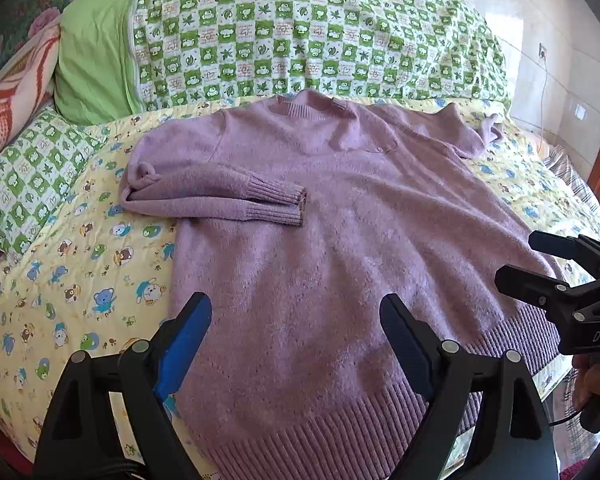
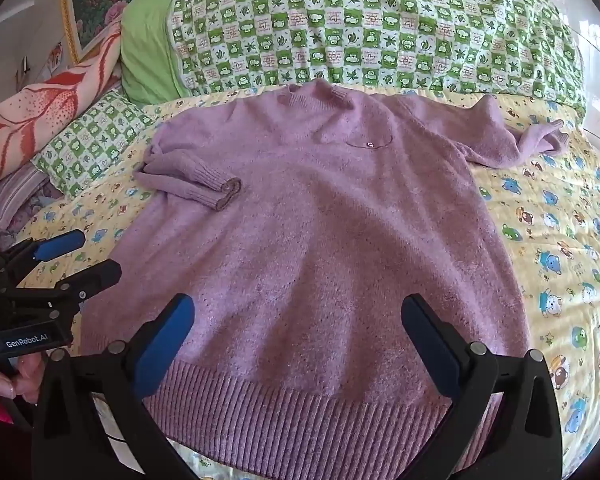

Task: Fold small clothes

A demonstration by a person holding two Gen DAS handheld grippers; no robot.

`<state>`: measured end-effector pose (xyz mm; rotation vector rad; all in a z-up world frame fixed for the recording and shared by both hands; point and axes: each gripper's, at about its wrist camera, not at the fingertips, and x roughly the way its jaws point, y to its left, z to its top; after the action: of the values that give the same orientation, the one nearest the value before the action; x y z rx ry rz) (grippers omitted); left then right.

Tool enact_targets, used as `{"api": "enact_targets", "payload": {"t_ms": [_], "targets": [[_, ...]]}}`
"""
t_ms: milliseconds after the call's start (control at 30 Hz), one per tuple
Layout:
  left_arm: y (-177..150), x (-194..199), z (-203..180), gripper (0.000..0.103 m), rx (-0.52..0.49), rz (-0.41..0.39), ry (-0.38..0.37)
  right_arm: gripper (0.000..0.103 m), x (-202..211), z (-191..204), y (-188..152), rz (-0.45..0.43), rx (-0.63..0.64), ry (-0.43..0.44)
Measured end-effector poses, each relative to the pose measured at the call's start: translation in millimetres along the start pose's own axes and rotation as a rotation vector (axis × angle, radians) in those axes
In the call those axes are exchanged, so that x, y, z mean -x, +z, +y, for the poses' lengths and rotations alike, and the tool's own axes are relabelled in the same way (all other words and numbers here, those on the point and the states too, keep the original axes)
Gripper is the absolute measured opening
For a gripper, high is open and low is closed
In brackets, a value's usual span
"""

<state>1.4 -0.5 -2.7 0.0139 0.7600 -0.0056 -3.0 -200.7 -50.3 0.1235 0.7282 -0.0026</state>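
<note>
Left wrist view: a sweater (image 1: pixel 320 216) lies flat on the bed (image 1: pixel 80 264), left sleeve (image 1: pixel 220 196) folded inward. Left gripper (image 1: pixel 296 320) and right gripper (image 2: pixel 298 320) hover over its near hem, jaws spread, empty.

I see both grippers side by side, pointing forward, neither gripping. Left gripper (image 1: pixel 296 320) jaws spread wide, nothing between them. Right gripper (image 2: pixel 298 320) same, jaws wide apart. Fingers (image 2: pixel 24 376) of the left hand wrap its handle.
</note>
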Motion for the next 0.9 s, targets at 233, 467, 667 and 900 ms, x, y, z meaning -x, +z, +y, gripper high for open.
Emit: {"api": "enact_targets", "payload": {"t_ms": [233, 467, 667, 900], "targets": [[-0.2, 0.2, 0.5, 0.087, 0.002, 0.004, -0.001, 0.103, 0.2, 4.5, -4.8, 0.011, -0.002, 0.006], [0.2, -0.8, -1.4, 0.087, 0.002, 0.002, -0.004, 0.103, -1.7, 7.5, -4.4, 0.012, -0.005, 0.004], [-0.9, -1.5, -3.4, 0.087, 0.002, 0.004, -0.003, 0.103, -1.6, 3.9, -3.9, 0.013, -0.002, 0.009], [0.3, -6.2, -5.8, 0.087, -0.001, -0.004, -0.005, 0.103, -1.8, 5.8, -4.3, 0.013, -0.003, 0.008]]}}
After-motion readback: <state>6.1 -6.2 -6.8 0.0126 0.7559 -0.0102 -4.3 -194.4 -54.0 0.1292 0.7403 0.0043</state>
